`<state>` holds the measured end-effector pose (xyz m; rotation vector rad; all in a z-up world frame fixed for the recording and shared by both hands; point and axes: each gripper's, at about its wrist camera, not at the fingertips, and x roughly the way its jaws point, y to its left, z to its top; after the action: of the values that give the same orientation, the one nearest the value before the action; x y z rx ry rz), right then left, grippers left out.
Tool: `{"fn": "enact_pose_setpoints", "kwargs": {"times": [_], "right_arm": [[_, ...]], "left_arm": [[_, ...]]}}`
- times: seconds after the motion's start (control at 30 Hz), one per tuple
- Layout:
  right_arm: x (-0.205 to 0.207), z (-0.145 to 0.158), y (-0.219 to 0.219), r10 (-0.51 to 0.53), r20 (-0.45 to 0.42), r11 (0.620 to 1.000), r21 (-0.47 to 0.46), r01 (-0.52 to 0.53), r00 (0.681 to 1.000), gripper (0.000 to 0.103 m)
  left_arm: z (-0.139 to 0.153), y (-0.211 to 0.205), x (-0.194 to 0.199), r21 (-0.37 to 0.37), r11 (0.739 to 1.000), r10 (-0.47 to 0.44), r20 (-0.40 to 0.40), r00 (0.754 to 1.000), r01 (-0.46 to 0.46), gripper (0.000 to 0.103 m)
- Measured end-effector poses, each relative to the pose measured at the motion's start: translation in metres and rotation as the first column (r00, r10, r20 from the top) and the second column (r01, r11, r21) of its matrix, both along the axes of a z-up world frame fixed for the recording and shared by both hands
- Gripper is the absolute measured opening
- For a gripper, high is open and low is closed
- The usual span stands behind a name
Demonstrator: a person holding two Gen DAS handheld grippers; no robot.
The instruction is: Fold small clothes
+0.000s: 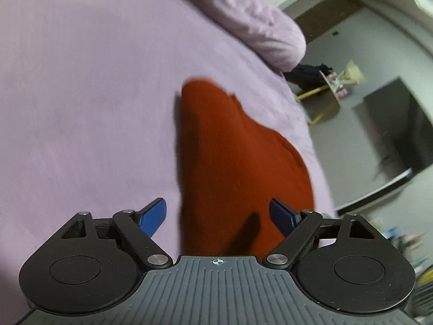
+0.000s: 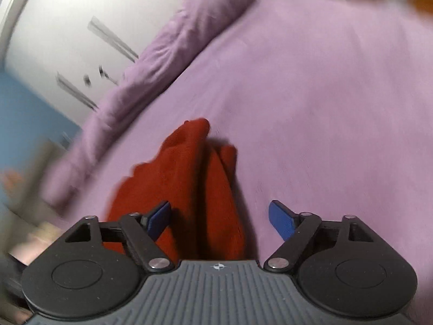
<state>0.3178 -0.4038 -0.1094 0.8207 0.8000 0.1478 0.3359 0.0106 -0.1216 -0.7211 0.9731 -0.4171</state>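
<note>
A small rust-red knitted garment (image 1: 232, 157) lies on the lilac bed sheet (image 1: 81, 94), stretching away from the camera. My left gripper (image 1: 217, 218) hovers over its near end with the blue pads wide apart, pressing on nothing: it is open. In the right wrist view the same red garment (image 2: 194, 178) lies bunched in long folds on the lilac sheet (image 2: 324, 108). My right gripper (image 2: 219, 219) is open above its near end; the left pad (image 2: 159, 218) is over the cloth and the right pad over bare sheet. Both views are blurred.
A lilac pillow or rolled duvet (image 1: 259, 24) lies along the far side of the bed, also seen as the lilac roll (image 2: 162, 54). Past the bed's edge are grey floor, a dark screen (image 1: 406, 135) and a yellow-legged stand (image 1: 322, 100). A white wardrobe (image 2: 67, 27) stands behind.
</note>
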Motion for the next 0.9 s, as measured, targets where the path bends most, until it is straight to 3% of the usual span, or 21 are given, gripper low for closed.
{"fn": "enact_pose_setpoints", "kwargs": {"times": [0.07,0.2,0.37,0.43,0.5,0.67,0.77,0.9], "right_arm": [[0.001,-0.004,-0.012,0.008,-0.033,0.997,0.075,-0.006,0.999,0.069],[0.024,-0.014,-0.006,0.107,-0.068,0.978,0.185,-0.092,0.992,0.065],[0.043,-0.035,0.016,0.118,-0.098,0.961,0.262,-0.089,0.988,0.038],[0.042,-0.036,0.021,0.091,-0.107,0.961,0.270,-0.059,0.990,0.036],[0.038,-0.026,0.029,0.090,-0.098,0.966,0.251,-0.063,0.991,0.034],[0.026,-0.003,0.052,0.150,-0.070,0.940,0.319,-0.120,0.986,0.032],[0.008,0.001,0.077,0.224,-0.069,0.913,0.365,-0.185,0.972,0.032],[-0.013,-0.004,0.112,0.317,-0.116,0.890,0.380,-0.253,0.941,0.033]], "left_arm": [[-0.010,-0.007,0.008,-0.039,0.999,-0.004,-0.037,0.999,0.003,0.086],[-0.013,-0.026,0.026,-0.012,0.999,-0.039,-0.042,0.998,0.039,0.085],[-0.013,-0.033,0.037,0.019,0.999,-0.025,-0.063,0.998,0.026,0.057],[-0.003,-0.032,0.034,0.029,0.999,-0.031,-0.044,0.999,0.032,0.053],[0.014,-0.033,0.030,0.056,0.997,-0.050,-0.002,0.999,0.050,0.052],[0.063,-0.011,0.001,0.106,0.991,-0.095,0.062,0.994,0.088,0.052],[0.077,0.017,-0.027,0.148,0.985,-0.088,0.015,0.996,0.085,0.053],[0.061,0.042,-0.055,0.232,0.972,-0.022,-0.080,0.997,0.040,0.059]]}}
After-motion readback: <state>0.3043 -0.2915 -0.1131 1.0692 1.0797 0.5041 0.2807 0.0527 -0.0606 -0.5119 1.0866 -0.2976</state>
